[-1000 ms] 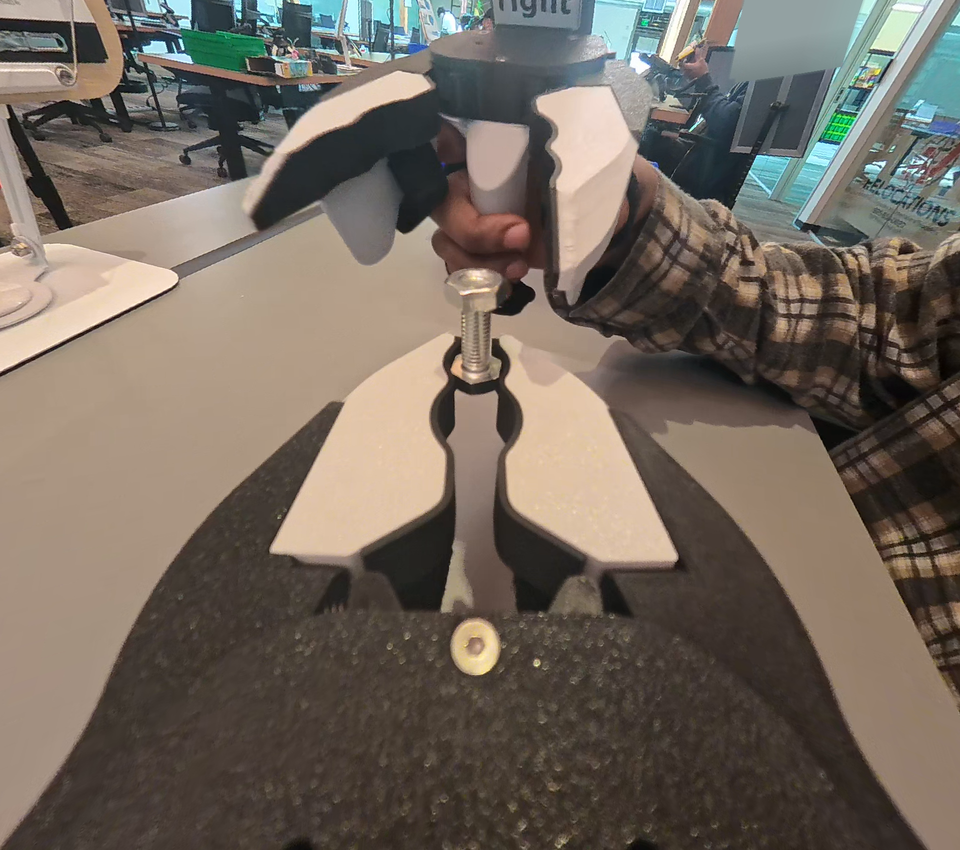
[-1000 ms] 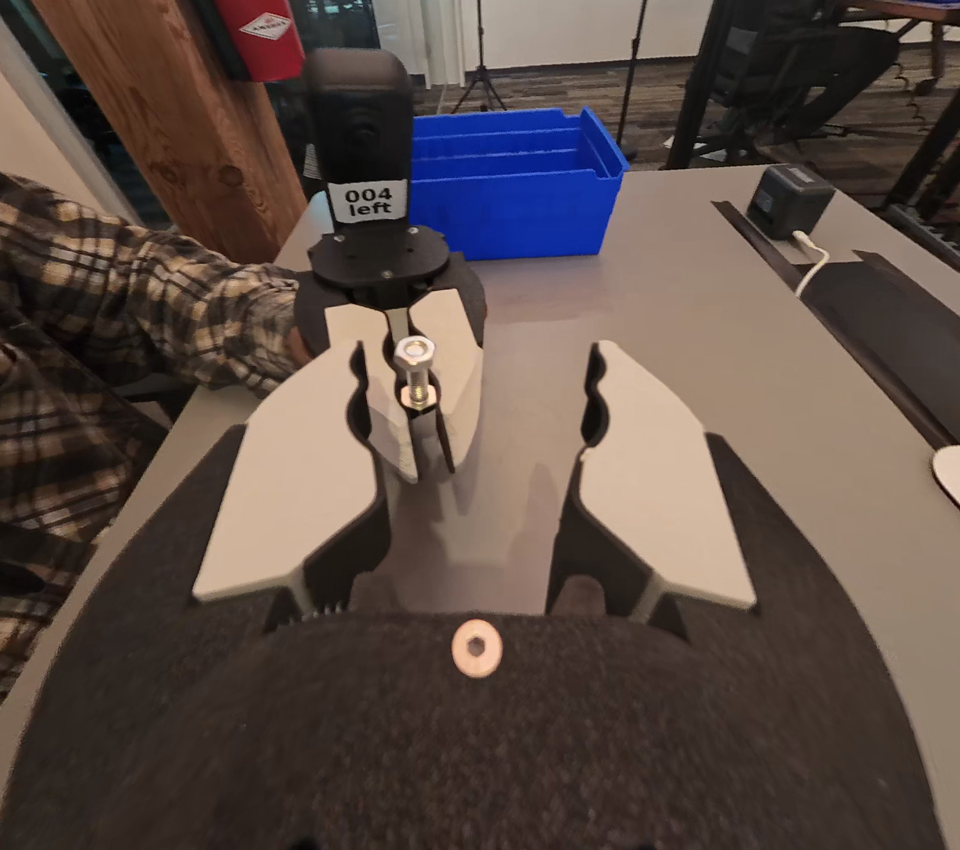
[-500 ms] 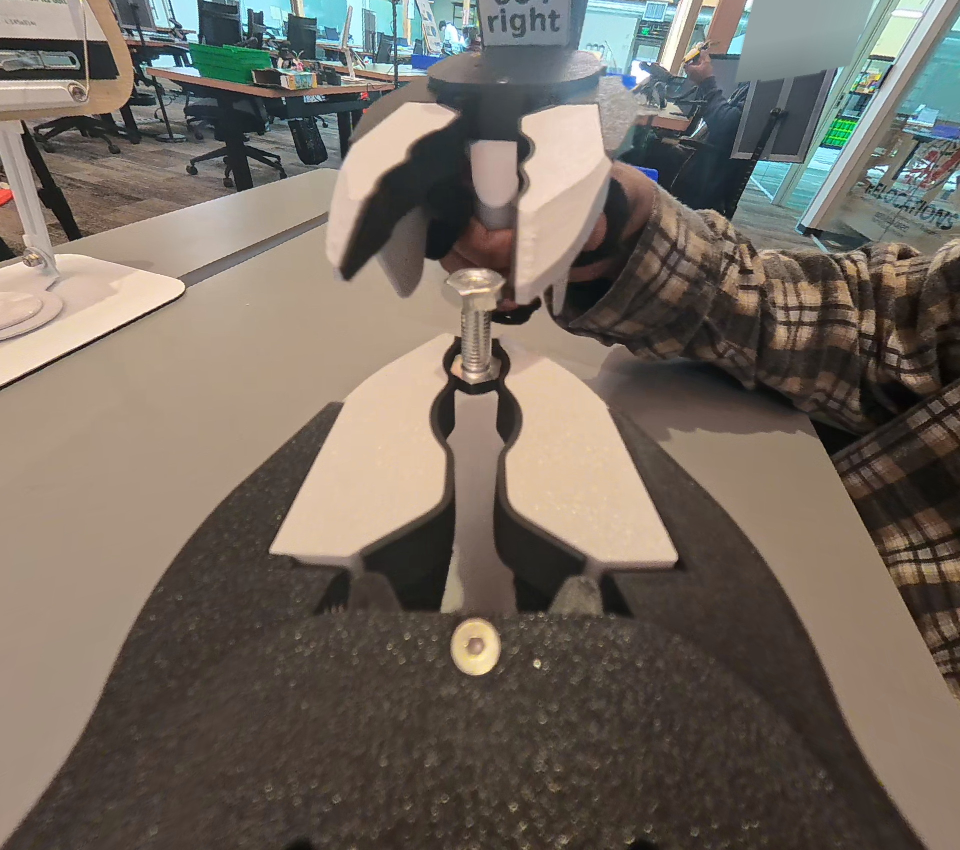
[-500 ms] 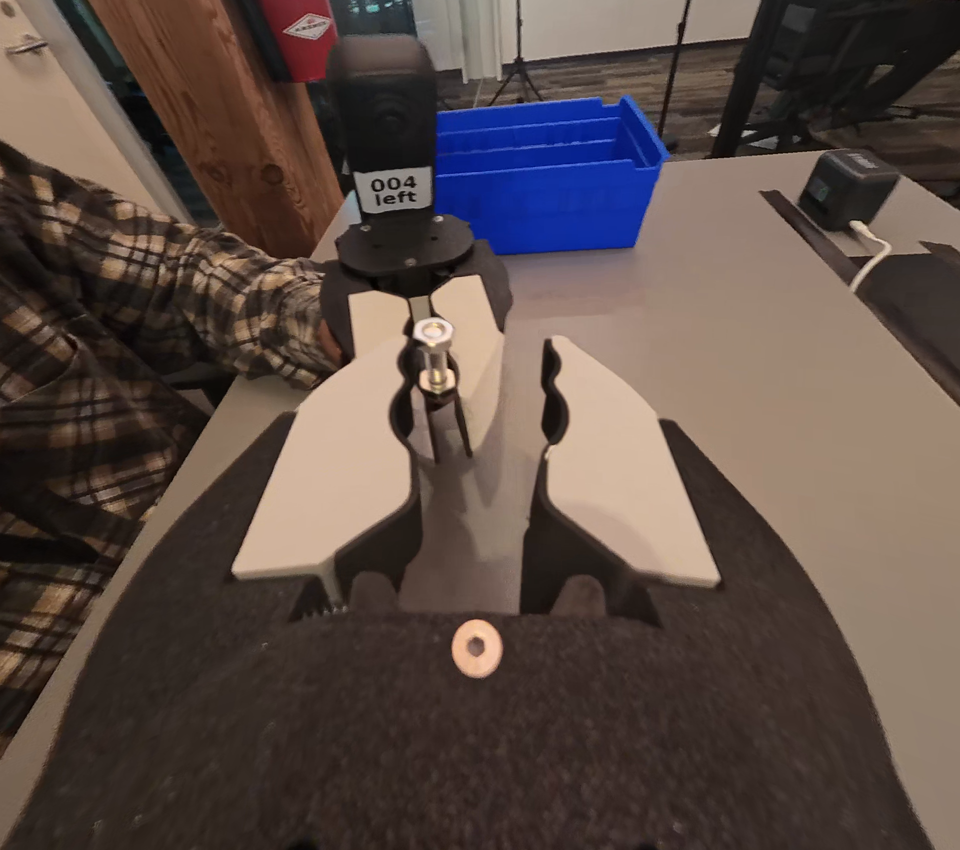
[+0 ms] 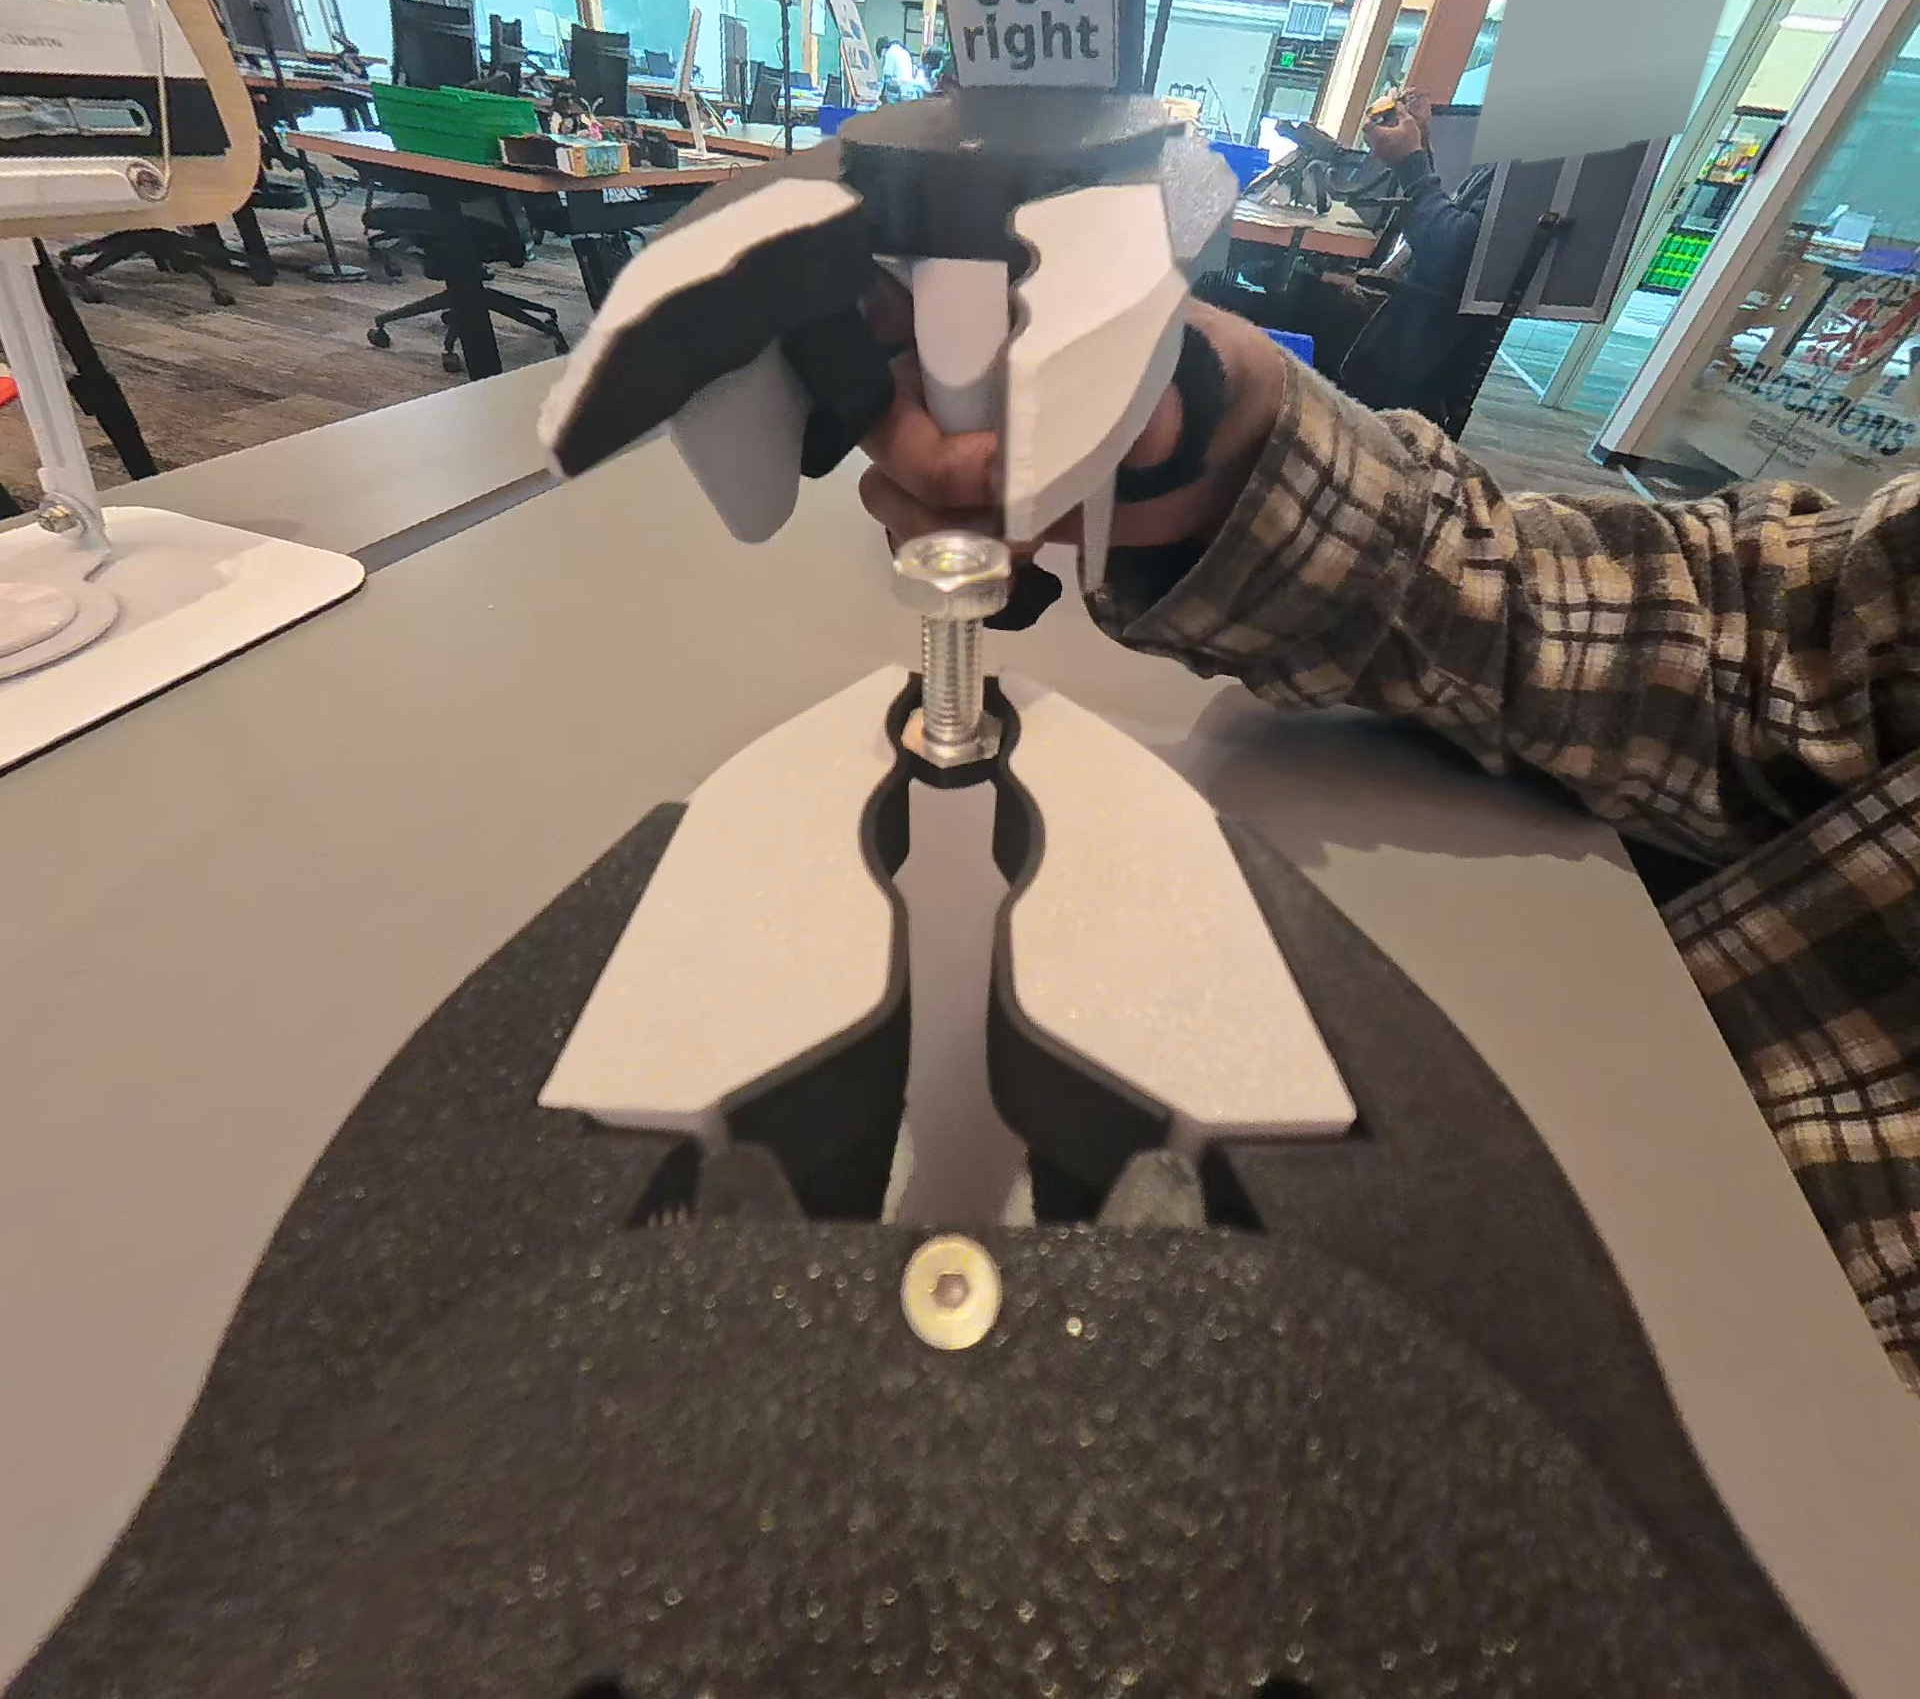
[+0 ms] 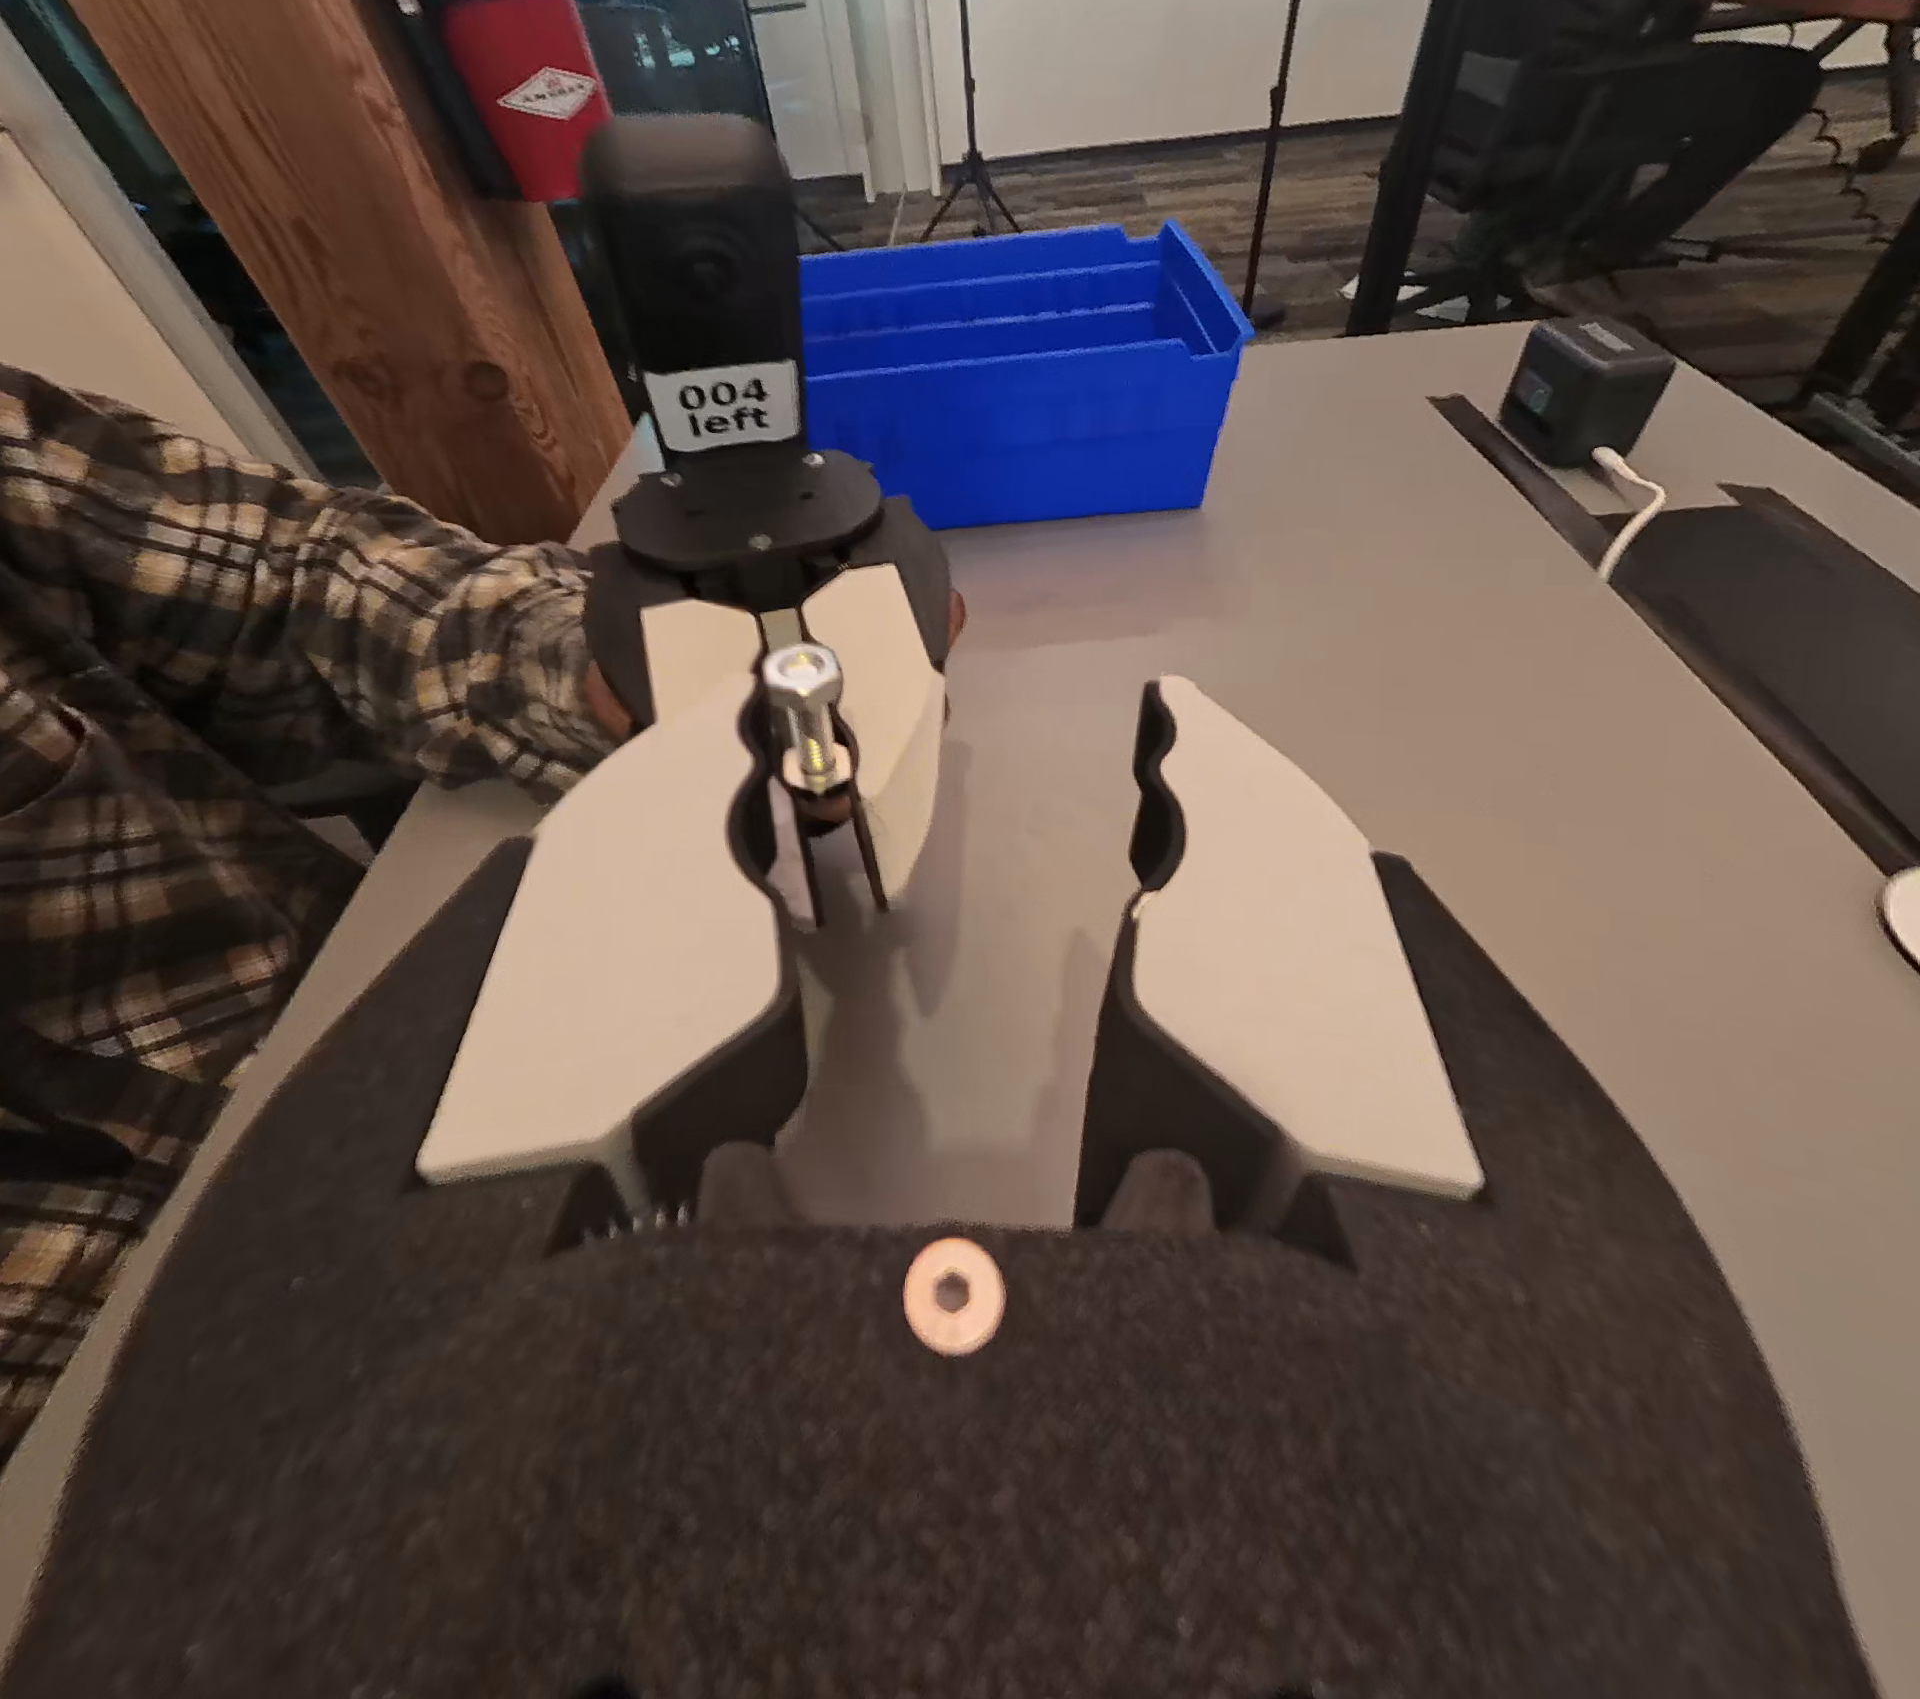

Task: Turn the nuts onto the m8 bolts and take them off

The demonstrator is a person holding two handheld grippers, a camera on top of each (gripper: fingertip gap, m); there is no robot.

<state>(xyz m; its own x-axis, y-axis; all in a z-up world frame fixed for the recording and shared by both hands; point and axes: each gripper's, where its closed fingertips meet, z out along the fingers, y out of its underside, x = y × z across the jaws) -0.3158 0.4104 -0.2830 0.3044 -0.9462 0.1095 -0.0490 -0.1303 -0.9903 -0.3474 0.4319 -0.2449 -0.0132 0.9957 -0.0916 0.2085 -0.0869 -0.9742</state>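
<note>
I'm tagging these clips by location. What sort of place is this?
Probably an open-plan office or lab workspace: rows of desks with monitors and office chairs, a blue parts bin on the grey table, and a fire extinguisher on a wooden post.

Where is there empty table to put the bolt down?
Bare grey tabletop lies between the blue plastic bin and the small black box with its white cable. Crowded: where the left tongs pinch the hex nut on the silver bolt, close by the open right tongs.
</note>
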